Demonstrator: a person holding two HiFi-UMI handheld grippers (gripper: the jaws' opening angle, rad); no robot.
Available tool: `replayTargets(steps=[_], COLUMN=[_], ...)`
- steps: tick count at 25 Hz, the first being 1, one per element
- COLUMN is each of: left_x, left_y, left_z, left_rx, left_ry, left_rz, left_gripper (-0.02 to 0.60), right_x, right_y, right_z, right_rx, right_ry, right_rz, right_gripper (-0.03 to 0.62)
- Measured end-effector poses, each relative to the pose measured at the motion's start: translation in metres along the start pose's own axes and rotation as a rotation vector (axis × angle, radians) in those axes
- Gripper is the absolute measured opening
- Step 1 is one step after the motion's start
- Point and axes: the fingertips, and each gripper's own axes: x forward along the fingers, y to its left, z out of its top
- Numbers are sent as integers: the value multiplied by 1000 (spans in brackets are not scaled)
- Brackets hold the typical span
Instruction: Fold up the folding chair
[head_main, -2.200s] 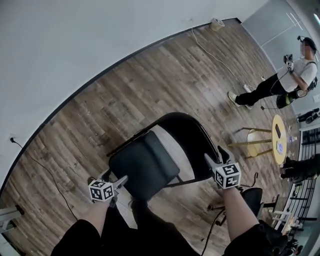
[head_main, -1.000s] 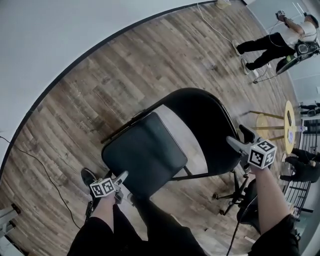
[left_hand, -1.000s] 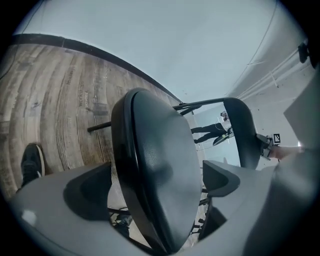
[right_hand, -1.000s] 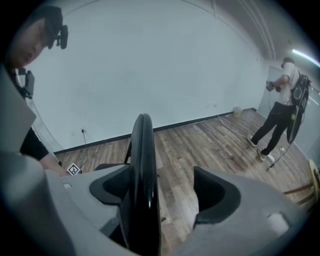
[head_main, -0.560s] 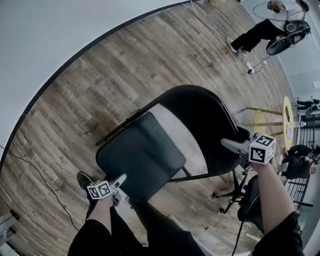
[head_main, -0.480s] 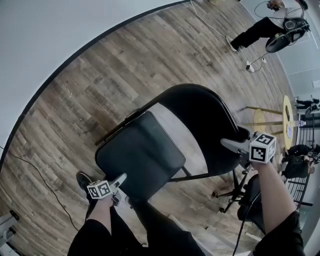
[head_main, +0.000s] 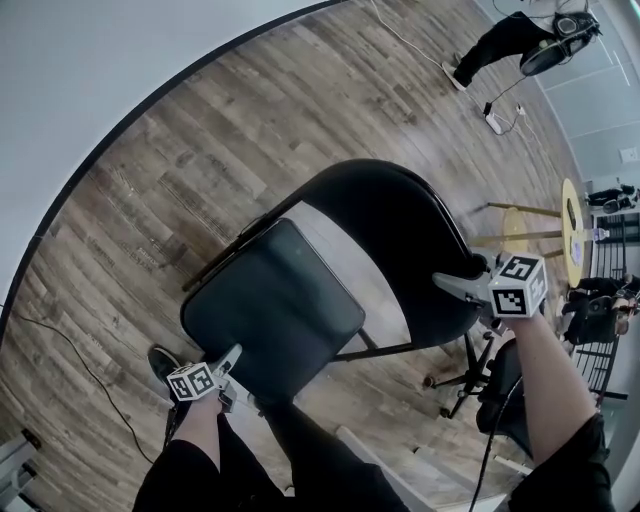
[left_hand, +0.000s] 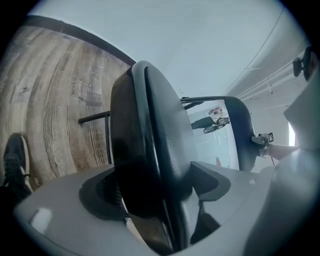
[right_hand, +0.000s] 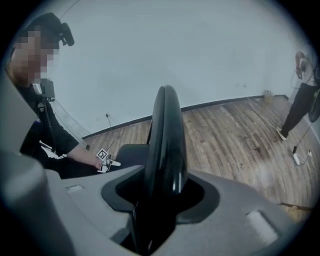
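Wooden floor (head_main: 200, 150) is being shown lying open all round the folding chair (head_main: 300, 300) in the head view. Left gripper view: the front edge of the seat (left_hand: 150, 125) is being clamped by the left claw (left_hand: 160, 187), whose jaws have just been closing. Right gripper view: the rim of the backrest (right_hand: 165, 140) is being pinched by the right claw (right_hand: 160, 197), whose jaws have also just been closing.

We log a wood-plank floor (head_main: 200, 150). Directly on it:
- the folding chair (head_main: 275, 310), standing open on its legs
- our black shoe (head_main: 160, 362), just beside the chair's near corner
- a thin cable (head_main: 90, 372) at left
- a white power strip (head_main: 494, 122), upper right, near a standing person (head_main: 510, 35)
- a round yellow table (head_main: 568, 230) at right
- a black star-base stand (head_main: 455, 385) at right
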Motion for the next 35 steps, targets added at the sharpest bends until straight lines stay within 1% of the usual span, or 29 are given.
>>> replayTargets(steps=[1, 3, 6, 11, 15, 17, 22, 27, 32, 35], left_x=[0, -1, -3, -13, -22, -28, -41, -50, -56, -58], left_y=[1, -1, -7, 3, -11, -16, -27, -48, -70, -84], left_z=[0, 0, -3, 0, -1, -2, -1, -6, 3, 11], left_rx=[-5, -32, -71, -32, -69, -77, -82, -97, -100, -94], left_ry=[3, 17, 32, 18, 31, 38, 39, 52, 44, 42], left_rz=[-7, -31, -60, -39, -62, -57, -42, -30, -11, 4], left_gripper=[408, 400, 393, 377, 370, 365, 345, 326, 309, 301], right_x=[0, -1, -1, -5, -7, -9, -16, -23, -28, -32], right_y=[3, 6, 7, 21, 36, 44, 70, 90, 114, 130], right_z=[-2, -2, -2, 1, 3, 5, 13, 18, 26, 28], right_rx=[-19, -51, -55, -39, -22, -21, -38, -67, -67, -59], right_ry=[5, 4, 3, -9, -13, -10, -1, 14, 38, 51], right_rz=[10, 13, 17, 40, 67, 72, 53, 40, 35, 15], right_gripper=[170, 149, 144, 127, 110, 104, 95, 84, 67, 60])
